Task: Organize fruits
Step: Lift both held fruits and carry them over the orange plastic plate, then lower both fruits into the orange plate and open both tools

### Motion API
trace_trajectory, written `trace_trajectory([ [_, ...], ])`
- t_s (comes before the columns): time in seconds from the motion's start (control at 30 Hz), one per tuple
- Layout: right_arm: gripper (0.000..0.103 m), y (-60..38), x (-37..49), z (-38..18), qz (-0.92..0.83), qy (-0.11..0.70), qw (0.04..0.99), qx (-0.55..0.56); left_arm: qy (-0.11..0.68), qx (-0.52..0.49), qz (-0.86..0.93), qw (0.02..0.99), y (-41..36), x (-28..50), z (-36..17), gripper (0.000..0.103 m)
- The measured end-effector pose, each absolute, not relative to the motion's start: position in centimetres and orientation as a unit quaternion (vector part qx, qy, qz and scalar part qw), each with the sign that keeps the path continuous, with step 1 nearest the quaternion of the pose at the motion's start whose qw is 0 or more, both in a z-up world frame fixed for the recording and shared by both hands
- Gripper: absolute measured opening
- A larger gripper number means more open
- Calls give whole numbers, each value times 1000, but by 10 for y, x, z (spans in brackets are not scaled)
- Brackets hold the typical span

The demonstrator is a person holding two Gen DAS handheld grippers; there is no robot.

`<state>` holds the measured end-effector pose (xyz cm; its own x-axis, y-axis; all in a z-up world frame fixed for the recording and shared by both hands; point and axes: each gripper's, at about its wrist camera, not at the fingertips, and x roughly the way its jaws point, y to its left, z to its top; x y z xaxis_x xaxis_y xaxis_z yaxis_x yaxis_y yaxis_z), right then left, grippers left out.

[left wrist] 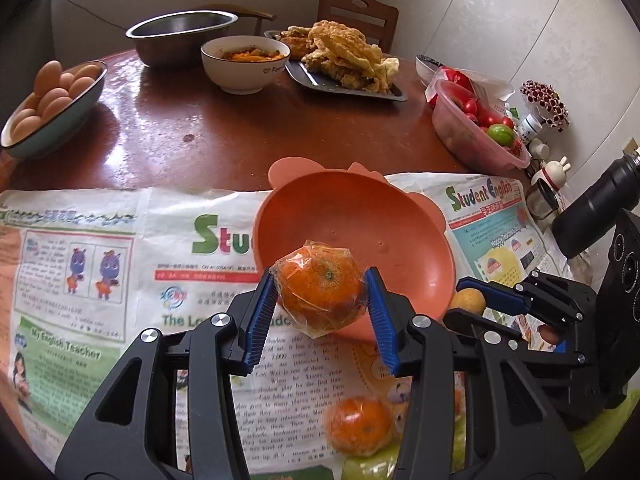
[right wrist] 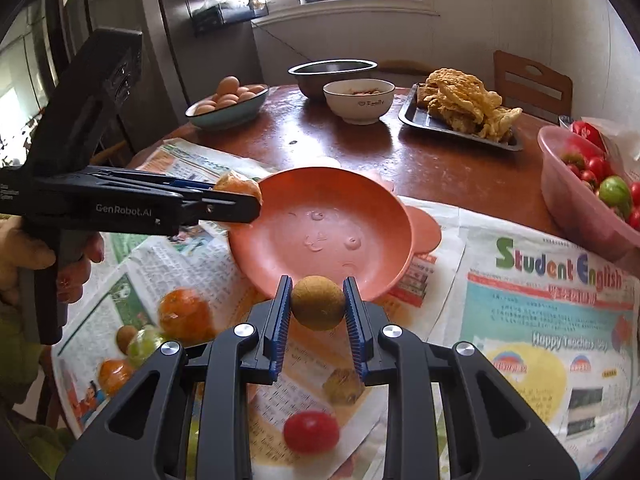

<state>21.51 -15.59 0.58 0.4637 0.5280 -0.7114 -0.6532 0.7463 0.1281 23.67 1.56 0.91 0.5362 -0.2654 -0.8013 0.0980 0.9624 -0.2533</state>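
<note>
My left gripper [left wrist: 322,294] is shut on a plastic-wrapped orange [left wrist: 322,290], held just over the near rim of the orange-pink bowl [left wrist: 360,216]. From the right wrist view the same orange [right wrist: 238,187] sits at the bowl's left rim [right wrist: 320,236]. My right gripper [right wrist: 318,304] is shut on a small round brown fruit [right wrist: 317,302] at the bowl's near edge; it shows in the left view as the brown fruit [left wrist: 468,300]. The bowl holds only a few water drops. Another wrapped orange [left wrist: 358,424] lies on the newspaper below.
Loose fruit lies on the newspaper [right wrist: 520,300]: an orange [right wrist: 184,314], a red tomato [right wrist: 311,432], a green fruit [right wrist: 144,342]. A pink tub of tomatoes [right wrist: 580,200], an egg bowl [right wrist: 228,104], a white bowl [right wrist: 358,100], a fried-food tray [right wrist: 460,120] and a black flask [left wrist: 600,204] surround.
</note>
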Motion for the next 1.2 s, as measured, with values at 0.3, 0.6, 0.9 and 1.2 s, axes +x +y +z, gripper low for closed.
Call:
trace_trajectory([
  [0.3, 25, -139, 240, -9, 351, 403, 839, -105, 488, -78, -110, 862, 6, 261, -6, 37],
  [0.6, 25, -132, 242, -15, 358, 407, 832, -113, 490, -76, -116, 861, 4, 266, -9, 37],
  [0.9, 31, -132, 242, -16, 360, 405, 834, -108, 491, -76, -116, 860, 2, 267, -10, 37],
  [1.2, 38, -142, 235, -9, 352, 396, 842, -102, 492, -76, -113, 860, 2, 266, -11, 37],
])
